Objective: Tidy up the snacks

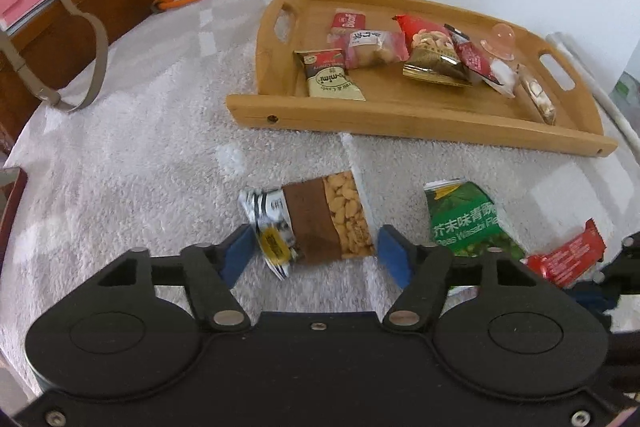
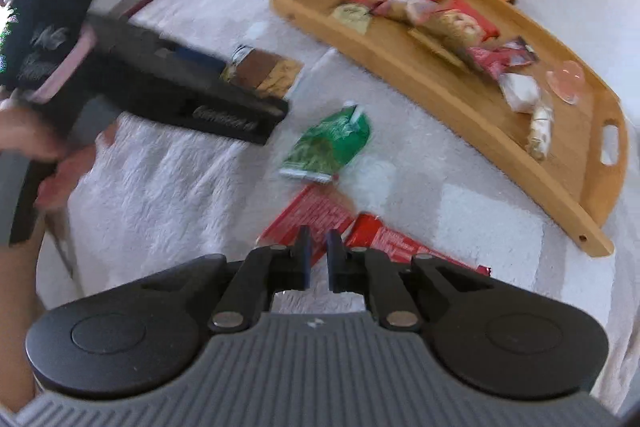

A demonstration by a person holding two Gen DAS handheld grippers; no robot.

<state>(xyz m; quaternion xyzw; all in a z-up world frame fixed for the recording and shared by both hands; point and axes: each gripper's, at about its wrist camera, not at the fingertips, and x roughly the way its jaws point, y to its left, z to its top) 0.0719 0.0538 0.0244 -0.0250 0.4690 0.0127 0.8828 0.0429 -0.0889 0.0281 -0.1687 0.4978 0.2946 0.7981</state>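
White towel [image 1: 132, 155] over table, wall behind. Nearest: left gripper [image 1: 316, 251] spread, pads either side of peanut pack [image 1: 320, 223], not pressing; pack flat on towel. Right gripper [image 2: 317, 255] pressed together over red wrappers [image 2: 320, 217]; whether wrapper edge pinched, cannot tell. Green pea pack [image 2: 332, 147] loose between the two. Farther: wooden tray [image 1: 400, 115] holding about seven snacks. Step judged: picking up remaining loose snacks. Next for left: close on peanut pack, lift, carry over near rim, drop into bare tray floor.
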